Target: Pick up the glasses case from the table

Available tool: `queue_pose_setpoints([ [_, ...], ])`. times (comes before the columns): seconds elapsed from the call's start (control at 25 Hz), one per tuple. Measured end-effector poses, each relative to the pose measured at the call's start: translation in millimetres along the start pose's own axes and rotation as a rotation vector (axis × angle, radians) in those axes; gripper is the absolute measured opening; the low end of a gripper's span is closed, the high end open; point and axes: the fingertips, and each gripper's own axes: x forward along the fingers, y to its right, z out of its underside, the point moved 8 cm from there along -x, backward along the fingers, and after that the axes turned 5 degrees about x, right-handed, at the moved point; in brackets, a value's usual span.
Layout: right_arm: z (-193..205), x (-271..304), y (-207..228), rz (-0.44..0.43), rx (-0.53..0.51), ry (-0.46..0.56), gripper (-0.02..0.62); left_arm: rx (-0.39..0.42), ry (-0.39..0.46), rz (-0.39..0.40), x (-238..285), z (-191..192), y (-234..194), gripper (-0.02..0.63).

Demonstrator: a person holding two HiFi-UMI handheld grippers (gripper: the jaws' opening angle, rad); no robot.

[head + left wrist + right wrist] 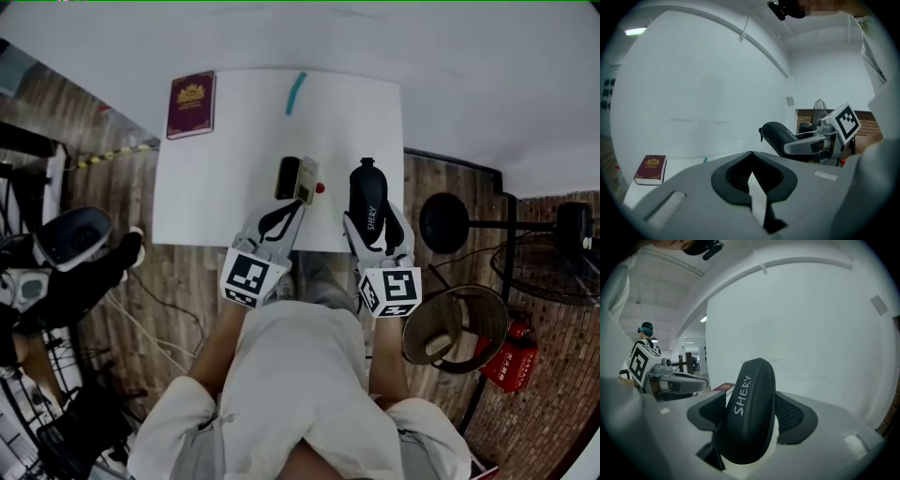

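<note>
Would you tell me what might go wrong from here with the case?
1. The right gripper clamps the case by its near end only; the smooth, rounded shell sticks out well past the fingers, so it may pivot or slip.
2. The shut left gripper sits close beside a small dark object on the table; a stray move might knock it.

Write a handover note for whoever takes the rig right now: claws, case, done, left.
Right claw: shut on the case, held tilted and apparently lifted over the table's near edge.
Left claw: shut, empty, next to a small dark item on the table.
Done: grasp made, and the lift too, it seems.
Left: check the case is clear of the table and keep the grip.
</note>
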Motion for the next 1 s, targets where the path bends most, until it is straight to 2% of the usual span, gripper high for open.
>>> queue_pose_setpoints([
  [0.4,-1,-24,-28,-0.01,-0.011,0.043,0.324,0.007,0.034,0.01,-25,-8,9,0.018],
  [1.0,-7,-27,-32,0.012,-0.03,0.064,0.324,0.018,0.053,0.03,-26,-14,9,0.018],
])
